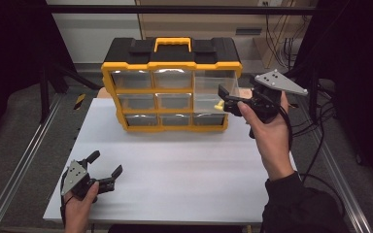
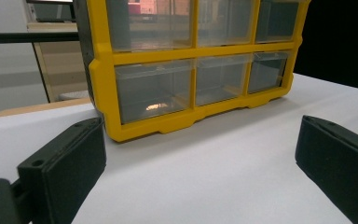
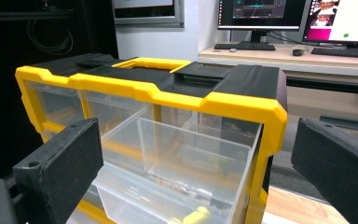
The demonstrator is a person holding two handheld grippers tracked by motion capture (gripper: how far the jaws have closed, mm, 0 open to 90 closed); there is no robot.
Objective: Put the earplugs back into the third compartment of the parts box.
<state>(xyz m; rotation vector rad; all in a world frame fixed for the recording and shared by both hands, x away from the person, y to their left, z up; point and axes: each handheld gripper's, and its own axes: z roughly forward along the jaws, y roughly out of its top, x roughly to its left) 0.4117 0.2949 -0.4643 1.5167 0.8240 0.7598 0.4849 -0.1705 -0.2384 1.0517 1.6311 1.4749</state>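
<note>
A yellow and black organiser box with clear drawers stands at the back of the white table. Its top right drawer is pulled out, and a small yellow object lies in it near the front. My right gripper is held just in front of that drawer, open, with nothing between its jaws. In the right gripper view the drawer and the yellow object lie below the gripper. My left gripper rests open at the table's front left, facing the box.
Metal rails run along both sides of the table, and cables hang at the right. Behind the box, a desk with monitors and a keyboard stands farther off. Bare table surface lies between the box and the left gripper.
</note>
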